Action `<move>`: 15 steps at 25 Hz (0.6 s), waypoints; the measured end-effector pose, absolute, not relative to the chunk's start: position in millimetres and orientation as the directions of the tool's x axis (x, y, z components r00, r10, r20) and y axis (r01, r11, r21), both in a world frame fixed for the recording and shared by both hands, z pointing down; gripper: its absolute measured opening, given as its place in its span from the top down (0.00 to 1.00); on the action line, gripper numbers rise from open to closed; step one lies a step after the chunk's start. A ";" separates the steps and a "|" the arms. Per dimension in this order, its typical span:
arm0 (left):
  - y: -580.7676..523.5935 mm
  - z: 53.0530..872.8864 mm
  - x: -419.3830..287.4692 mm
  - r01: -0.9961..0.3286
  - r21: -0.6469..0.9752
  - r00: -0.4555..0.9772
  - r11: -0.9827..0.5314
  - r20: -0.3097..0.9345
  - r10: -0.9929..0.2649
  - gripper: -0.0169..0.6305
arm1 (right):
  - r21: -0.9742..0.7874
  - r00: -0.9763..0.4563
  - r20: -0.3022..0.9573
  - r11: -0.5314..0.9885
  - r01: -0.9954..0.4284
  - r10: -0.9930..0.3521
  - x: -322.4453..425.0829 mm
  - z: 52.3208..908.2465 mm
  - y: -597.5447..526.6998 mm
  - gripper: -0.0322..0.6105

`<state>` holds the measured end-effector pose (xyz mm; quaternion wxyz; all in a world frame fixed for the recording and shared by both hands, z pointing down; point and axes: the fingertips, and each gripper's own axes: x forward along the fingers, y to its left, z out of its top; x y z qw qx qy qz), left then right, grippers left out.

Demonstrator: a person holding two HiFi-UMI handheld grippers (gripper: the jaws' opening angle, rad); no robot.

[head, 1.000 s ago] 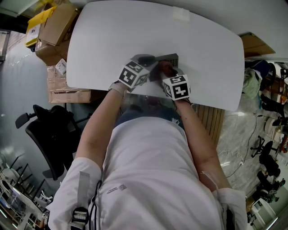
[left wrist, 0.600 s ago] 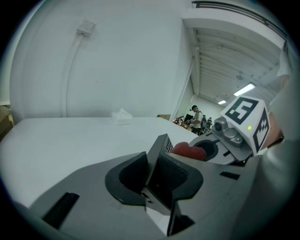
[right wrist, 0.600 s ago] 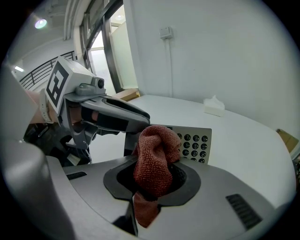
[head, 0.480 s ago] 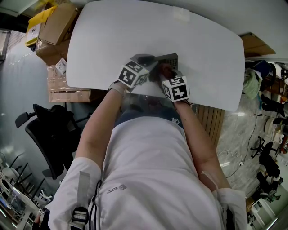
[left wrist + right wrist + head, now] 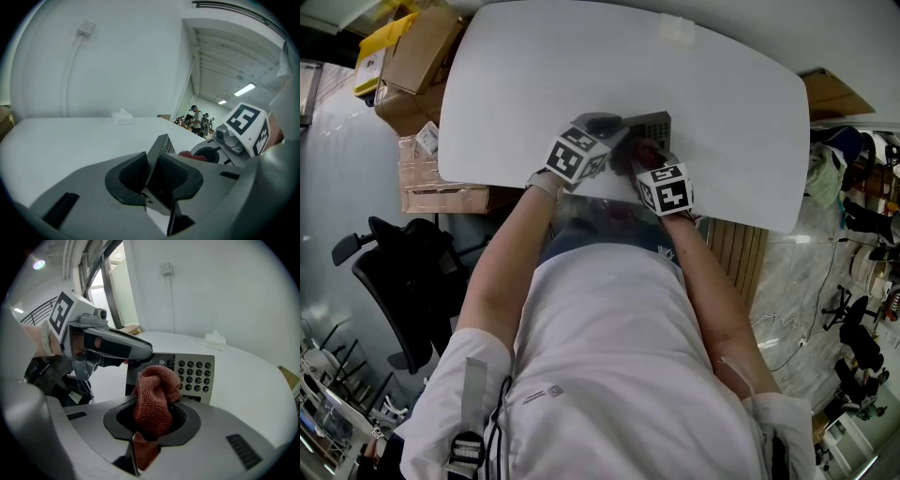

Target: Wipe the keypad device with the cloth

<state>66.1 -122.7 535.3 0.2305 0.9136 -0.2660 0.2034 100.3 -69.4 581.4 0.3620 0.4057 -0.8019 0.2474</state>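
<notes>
The grey keypad device (image 5: 651,123) stands tilted up on the white table (image 5: 534,84), its buttons (image 5: 197,375) facing my right gripper. My left gripper (image 5: 614,131) is shut on the device's left edge (image 5: 162,149), which sits between the dark pads (image 5: 129,174). My right gripper (image 5: 647,155) is shut on a red-brown cloth (image 5: 156,399). The bunched cloth sticks out of the jaws against the device's lower left face. In the left gripper view a bit of the cloth (image 5: 192,155) shows beside the right gripper's marker cube (image 5: 244,127).
A folded white tissue (image 5: 678,30) lies at the table's far side. Cardboard boxes (image 5: 417,56) are stacked left of the table and a black office chair (image 5: 398,281) stands nearby. A cable and socket (image 5: 86,29) are on the wall behind.
My right gripper with the cloth has edged slightly back toward the table's near edge. The left gripper and the device have stayed still.
</notes>
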 end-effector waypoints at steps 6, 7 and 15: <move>-123.0 534.9 66.6 -0.579 0.314 0.777 -0.752 0.493 -0.392 0.84 | -0.111 -0.405 0.797 0.550 -0.828 -0.448 102.2 592.1 -58.9 0.81; -123.1 535.2 66.3 -0.579 0.315 0.777 -0.752 0.493 -0.391 0.84 | -0.114 -0.404 0.801 0.550 -0.827 -0.442 102.3 594.3 -57.0 0.81; -123.4 535.4 65.6 -0.579 0.313 0.777 -0.753 0.491 -0.393 0.84 | -0.122 -0.401 0.808 0.543 -0.831 -0.432 103.9 605.4 -46.8 0.81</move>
